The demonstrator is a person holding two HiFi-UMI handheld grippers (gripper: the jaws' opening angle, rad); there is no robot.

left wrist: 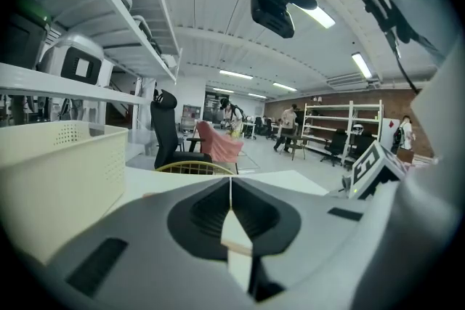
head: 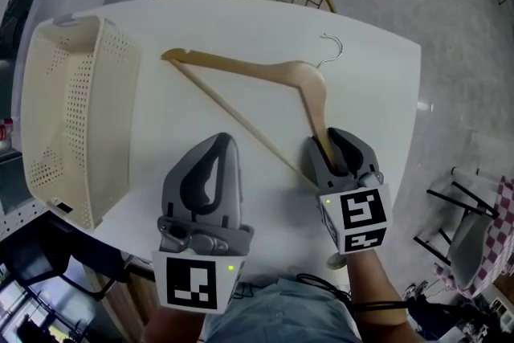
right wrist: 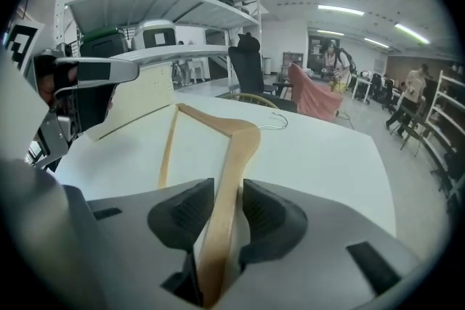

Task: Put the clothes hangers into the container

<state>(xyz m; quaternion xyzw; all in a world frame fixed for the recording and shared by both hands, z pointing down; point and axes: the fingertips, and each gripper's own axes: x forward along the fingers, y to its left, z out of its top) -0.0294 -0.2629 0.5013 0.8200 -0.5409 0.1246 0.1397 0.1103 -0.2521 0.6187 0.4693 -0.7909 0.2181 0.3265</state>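
Hanger lies flat on the table beside the basket, not in it. In its own view, my left gripper is closed and empty. In the right gripper view, my right gripper sits open around the hanger's arm. A loose squeeze could drop it.

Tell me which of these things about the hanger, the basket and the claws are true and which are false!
1. The hanger is made of wood. True.
2. The hanger is already inside the basket. False: it lies on the white table, beside the basket.
3. One arm of the hanger sits between the jaws of the right claw. True.
4. The left claw is holding a hanger too. False: its jaws are shut together with nothing in them.
5. The basket is on the right side of the table. False: it is on the left side.
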